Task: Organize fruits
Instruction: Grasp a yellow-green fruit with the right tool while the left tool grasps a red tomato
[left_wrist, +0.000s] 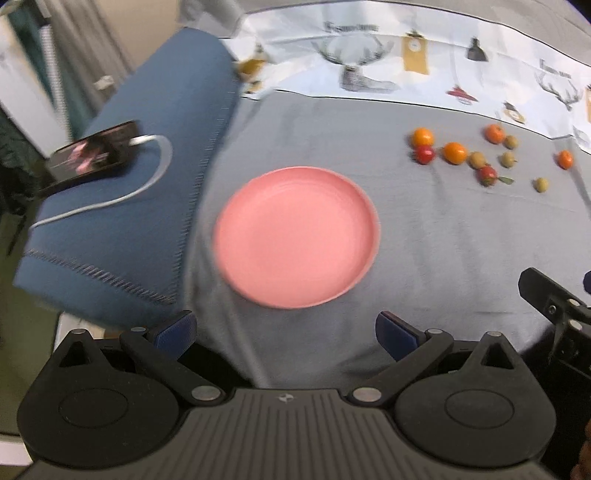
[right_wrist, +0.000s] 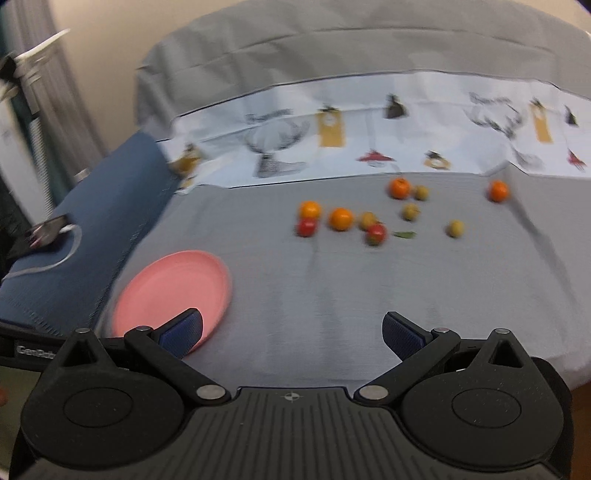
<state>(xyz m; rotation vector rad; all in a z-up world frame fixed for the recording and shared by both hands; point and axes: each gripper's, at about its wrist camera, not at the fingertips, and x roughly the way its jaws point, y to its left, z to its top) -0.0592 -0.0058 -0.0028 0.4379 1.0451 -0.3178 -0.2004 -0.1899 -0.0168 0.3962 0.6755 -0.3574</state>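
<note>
Nothing picked yet. Both hand-held grippers, left (left_wrist: 284, 332) and right (right_wrist: 291, 332), are spread wide and empty. Plate (left_wrist: 295, 236) sits bare just ahead of the left one; fruits (right_wrist: 373, 218) lie scattered well ahead of the right. Next: reach forward, close on one fruit.

We see a pink plate (left_wrist: 295, 236) on grey cloth (left_wrist: 443, 240). Fruits (right_wrist: 340, 218) are orange, red, yellow-green. Blue blanket (left_wrist: 147, 177); white runner (left_wrist: 406, 62) with antler prints.

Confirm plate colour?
Pink, plain, no pattern; the plate shows best in the left wrist view.
</note>
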